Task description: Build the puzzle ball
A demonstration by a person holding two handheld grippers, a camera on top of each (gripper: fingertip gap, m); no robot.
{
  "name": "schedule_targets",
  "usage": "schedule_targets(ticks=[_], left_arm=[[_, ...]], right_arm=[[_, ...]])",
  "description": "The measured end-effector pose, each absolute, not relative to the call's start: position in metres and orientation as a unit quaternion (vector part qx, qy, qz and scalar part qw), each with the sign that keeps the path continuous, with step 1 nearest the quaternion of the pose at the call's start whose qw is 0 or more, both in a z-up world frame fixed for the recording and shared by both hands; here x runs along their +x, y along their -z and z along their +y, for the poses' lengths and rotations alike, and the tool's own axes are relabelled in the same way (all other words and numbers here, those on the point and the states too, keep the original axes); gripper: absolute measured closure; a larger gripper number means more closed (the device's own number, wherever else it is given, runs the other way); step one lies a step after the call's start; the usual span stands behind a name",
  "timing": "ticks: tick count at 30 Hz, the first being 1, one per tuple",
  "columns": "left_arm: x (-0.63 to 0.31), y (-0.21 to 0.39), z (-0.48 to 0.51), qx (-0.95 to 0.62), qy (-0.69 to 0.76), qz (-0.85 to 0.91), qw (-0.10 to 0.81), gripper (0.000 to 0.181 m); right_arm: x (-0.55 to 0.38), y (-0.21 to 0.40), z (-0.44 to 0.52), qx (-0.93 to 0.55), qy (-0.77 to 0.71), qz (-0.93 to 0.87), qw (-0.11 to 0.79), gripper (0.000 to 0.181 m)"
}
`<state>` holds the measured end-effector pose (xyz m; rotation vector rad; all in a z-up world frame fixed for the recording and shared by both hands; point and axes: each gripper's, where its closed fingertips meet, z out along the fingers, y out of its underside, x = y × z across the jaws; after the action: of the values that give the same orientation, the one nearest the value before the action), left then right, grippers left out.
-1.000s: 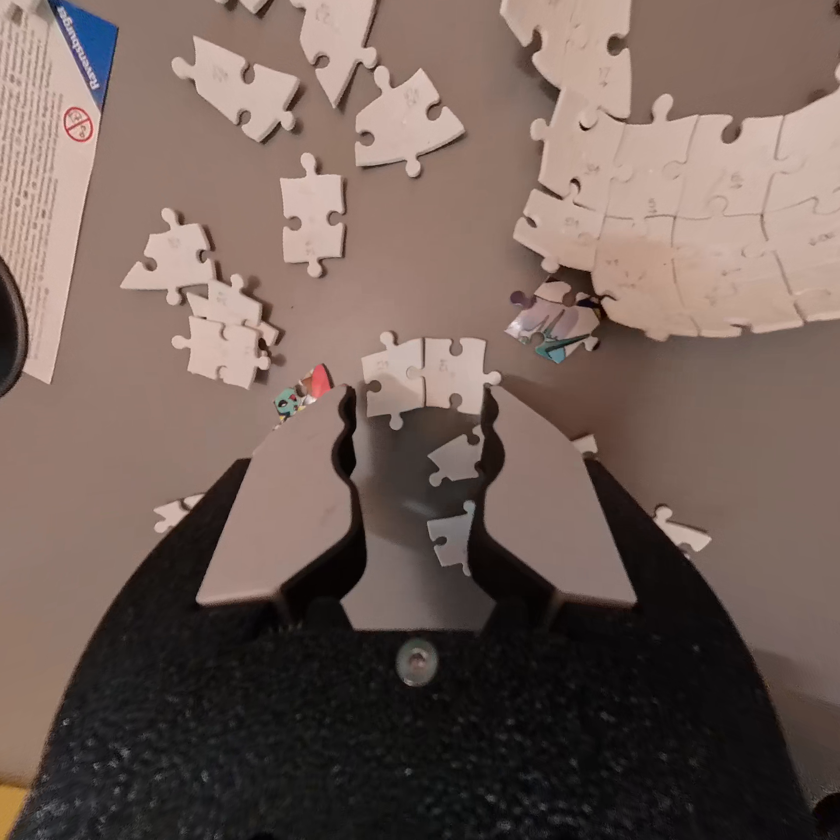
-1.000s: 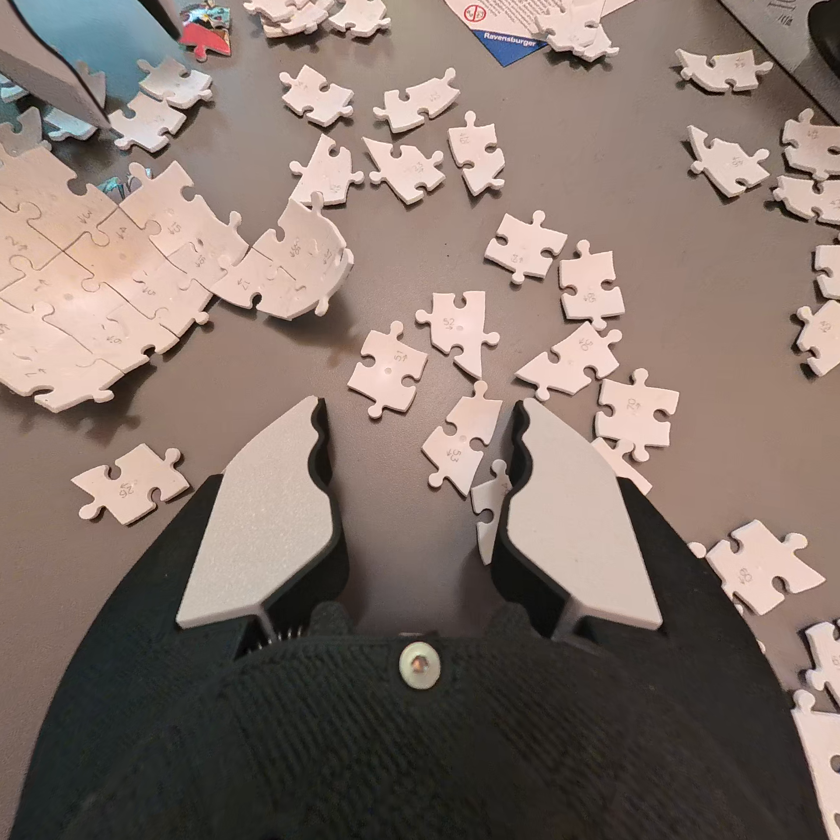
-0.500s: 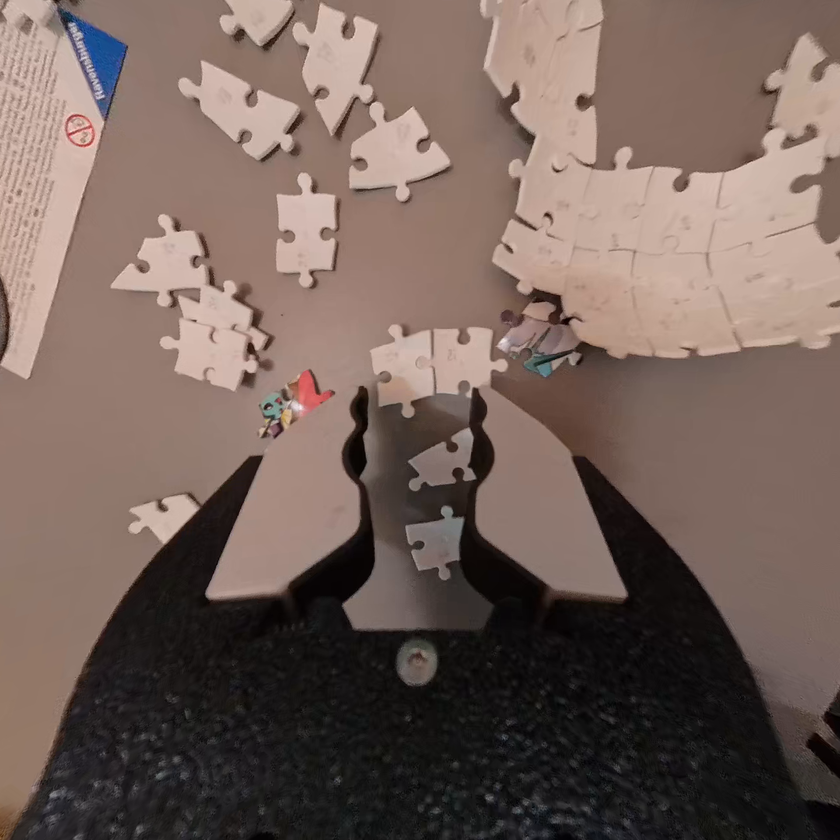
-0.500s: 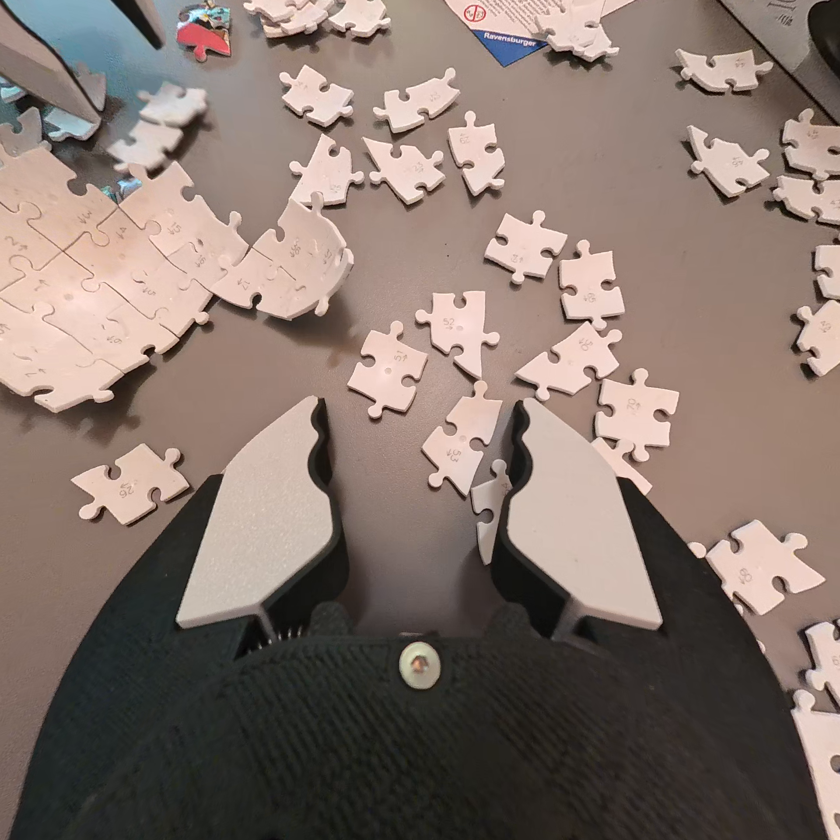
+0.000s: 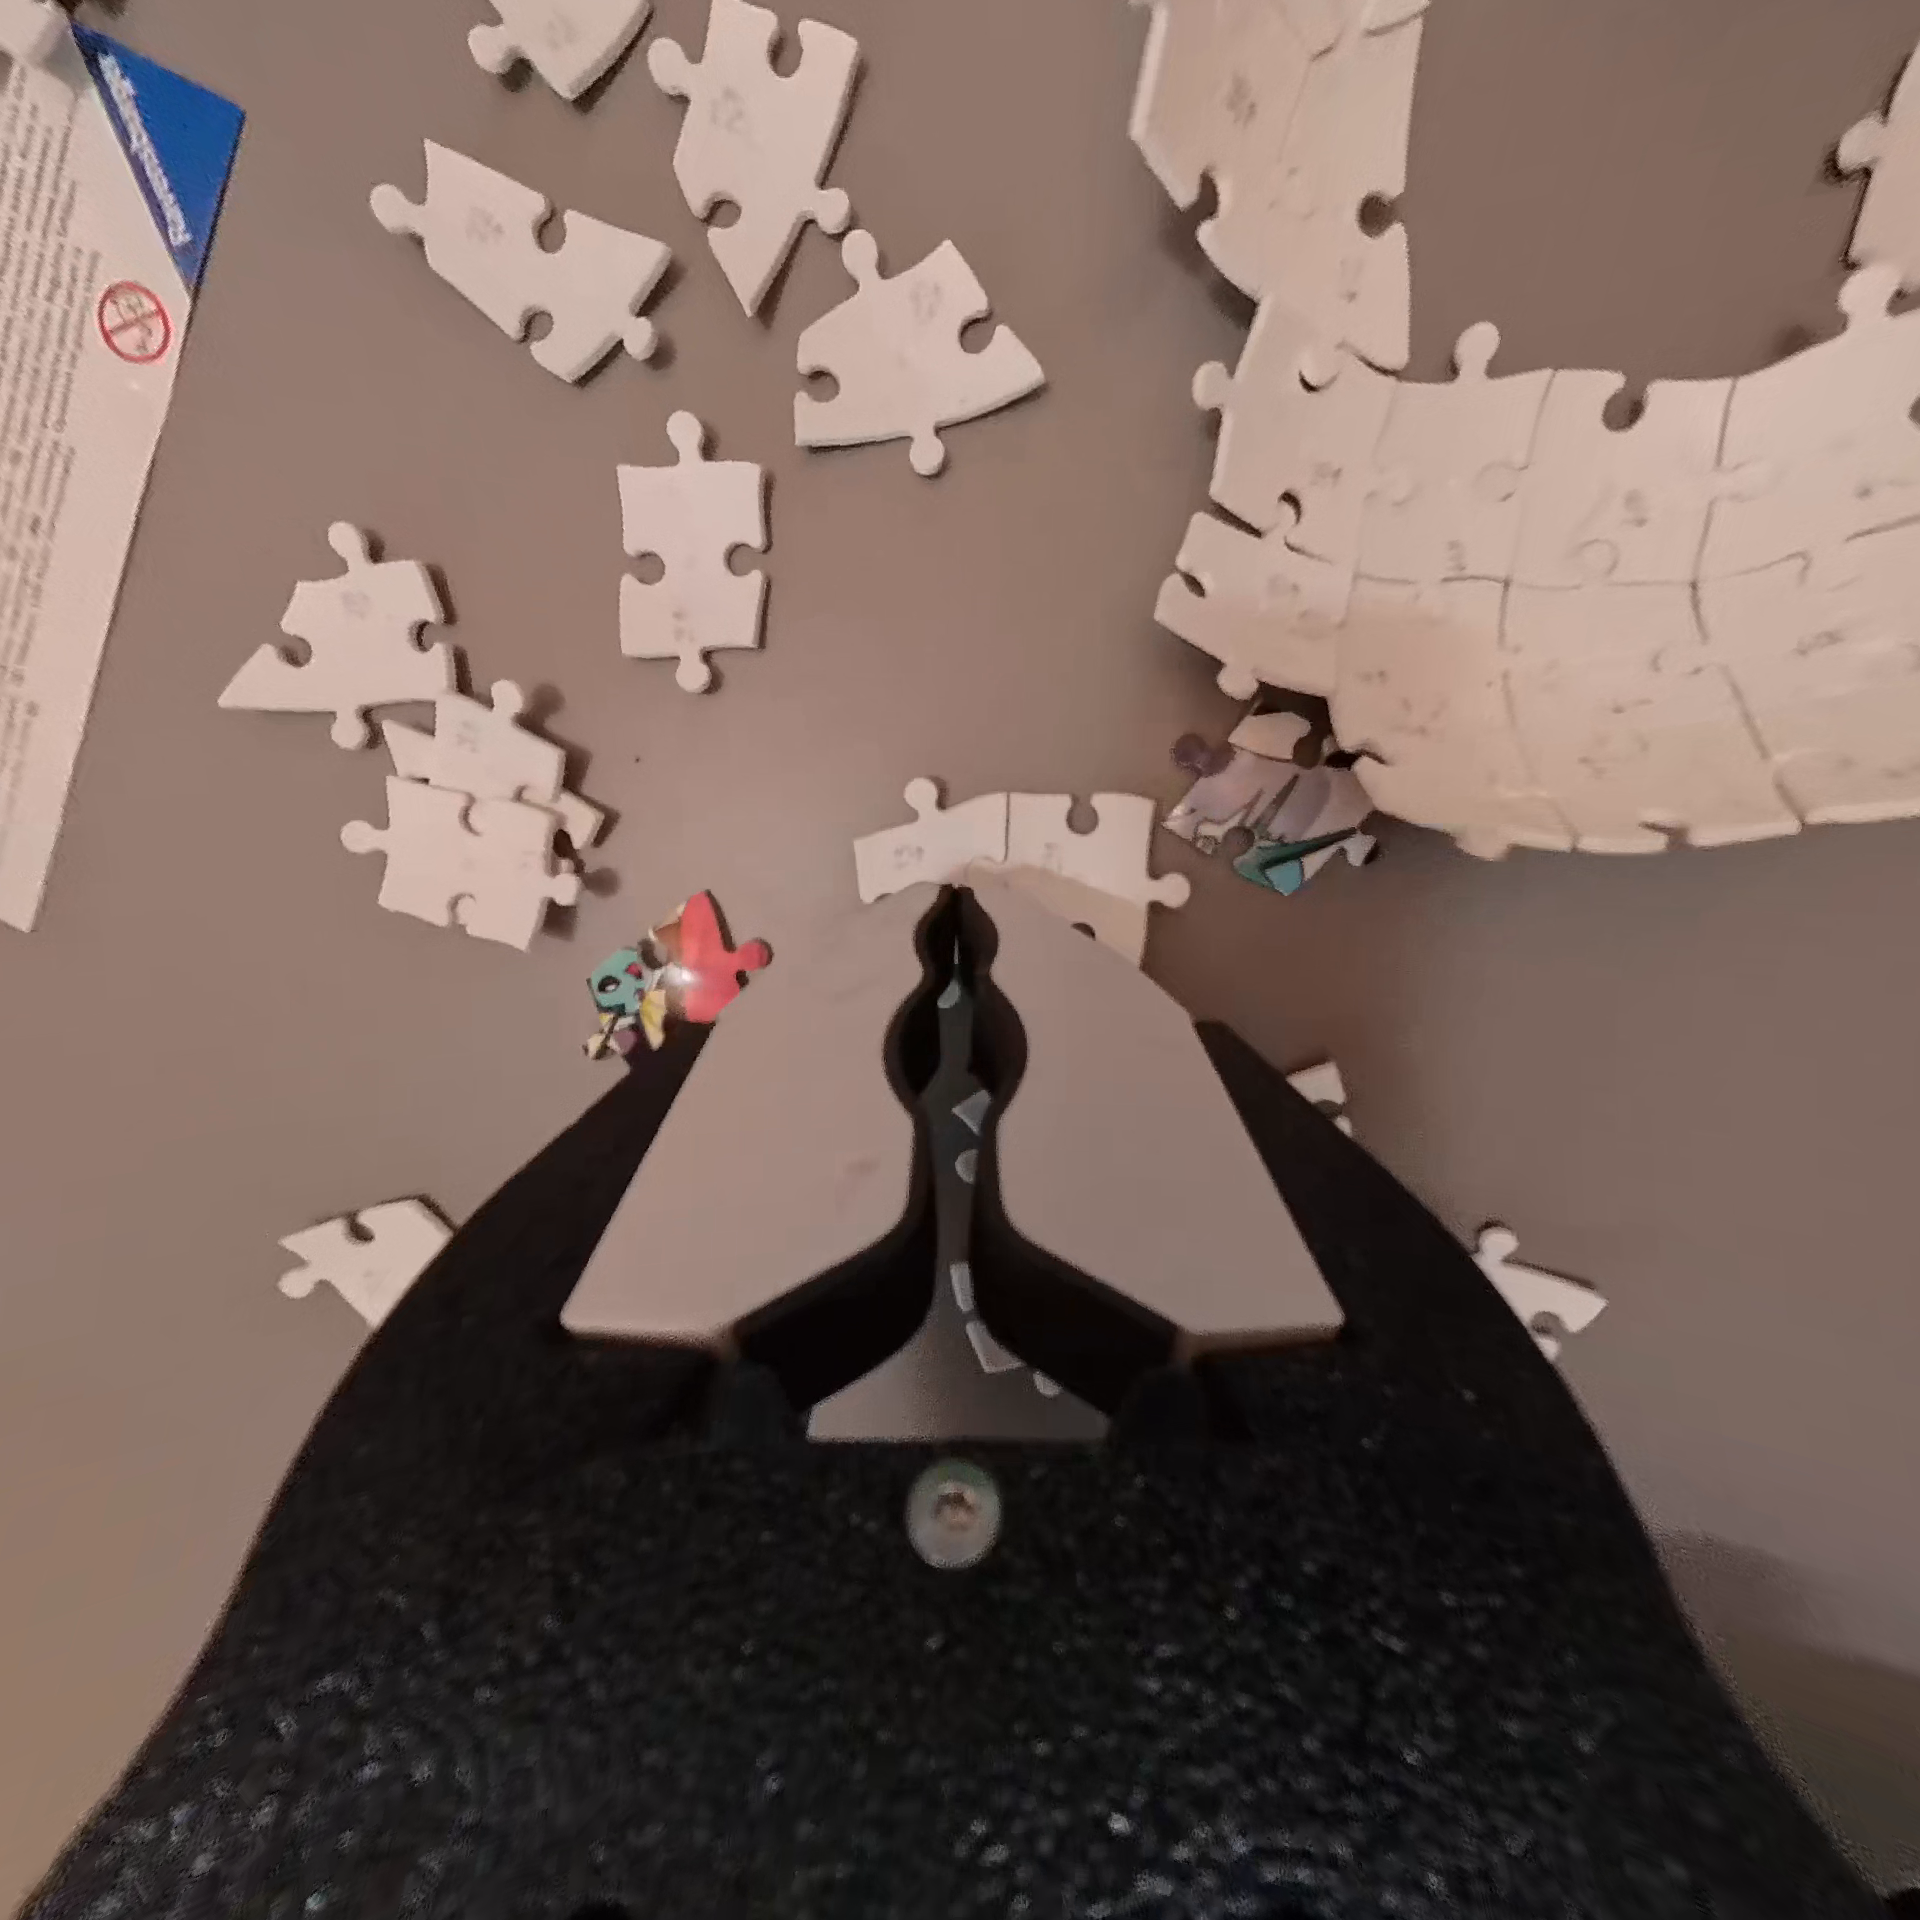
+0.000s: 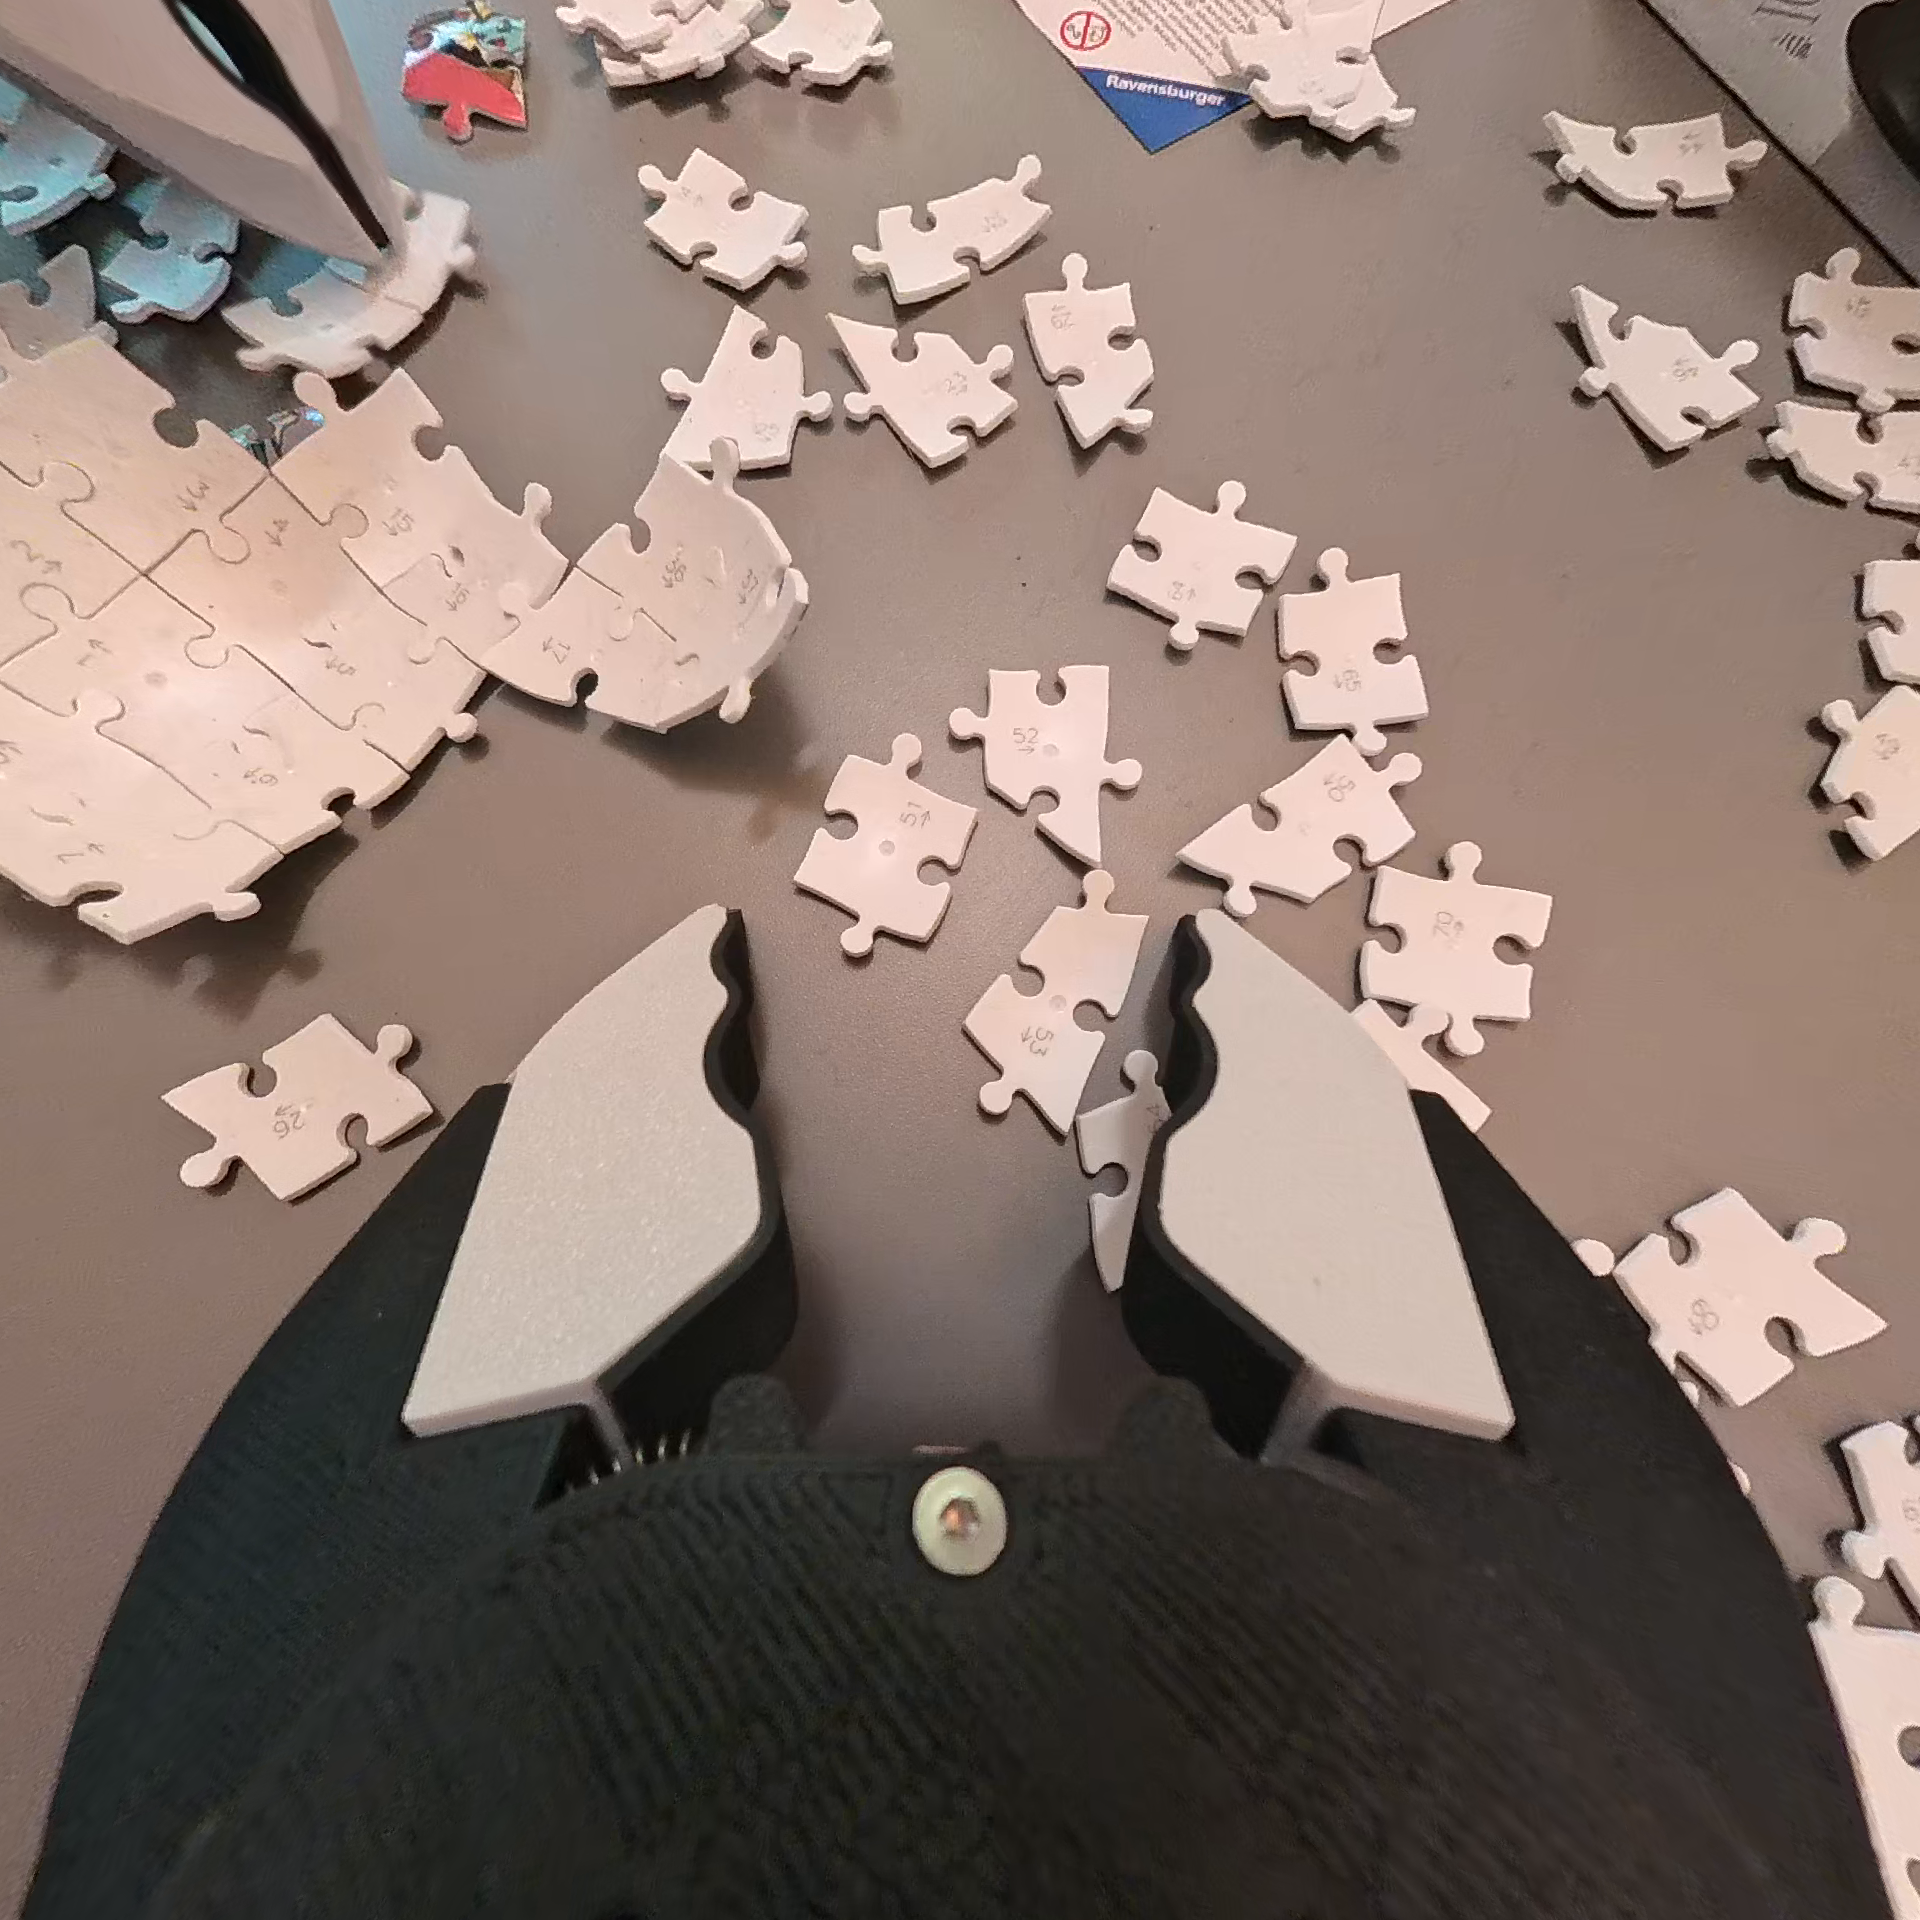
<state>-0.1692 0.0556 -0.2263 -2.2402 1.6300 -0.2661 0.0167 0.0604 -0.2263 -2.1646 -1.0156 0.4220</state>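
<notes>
The half-built puzzle ball shell [image 5: 1558, 623], white side up, lies at the right of the left wrist view and at the left of the right wrist view [image 6: 208, 644]. My left gripper [image 5: 954, 906] is shut, its tips pinching the near edge of a joined pair of white pieces [image 5: 1008, 836] beside the shell. It also shows at the top left of the right wrist view [image 6: 379, 234]. My right gripper [image 6: 958, 928] is open and empty, low over loose white pieces, with one piece [image 6: 1049, 1008] between its fingers.
Several loose white pieces are scattered over the grey table [image 6: 1351, 312]. A face-up red piece [image 5: 696, 971] lies left of my left fingers. Another colourful piece [image 5: 1268, 816] sits under the shell's edge. A white and blue leaflet [image 5: 73, 416] lies far left. A dark box [image 6: 1818, 73] stands top right. One gripper's finger ends stand about 20 centimetres off the other's.
My left gripper has gone from open to shut, its tips closing on the near edge of the joined pair. My right gripper has not moved.
</notes>
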Motion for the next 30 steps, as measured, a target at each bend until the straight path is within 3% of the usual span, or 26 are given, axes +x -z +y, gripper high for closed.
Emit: schedule_targets(ticks=[1, 10, 17, 23, 30], left_arm=[[-0.169, 0.226, 0.056, -0.783, 0.085, 0.589, 0.182, 0.181], [-0.177, 0.226, 0.057, -0.744, 0.061, 0.639, 0.183, 0.181], [-0.146, 0.179, 0.050, -0.767, 0.141, 0.553, 0.293, 0.173], [-0.128, 0.152, 0.013, -0.784, 0.151, 0.506, 0.327, 0.137], [-0.113, 0.179, -0.055, -0.721, 0.125, 0.595, 0.331, 0.141]], right_arm=[[0.017, 0.226, 0.060, -0.835, -0.163, -0.392, 0.349, 0.103], [0.017, 0.226, 0.060, -0.835, -0.163, -0.392, 0.349, 0.103], [0.017, 0.226, 0.060, -0.835, -0.163, -0.392, 0.349, 0.103], [0.017, 0.226, 0.061, -0.835, -0.163, -0.392, 0.349, 0.103], [0.010, 0.227, 0.044, -0.811, -0.184, -0.442, 0.336, 0.095]])
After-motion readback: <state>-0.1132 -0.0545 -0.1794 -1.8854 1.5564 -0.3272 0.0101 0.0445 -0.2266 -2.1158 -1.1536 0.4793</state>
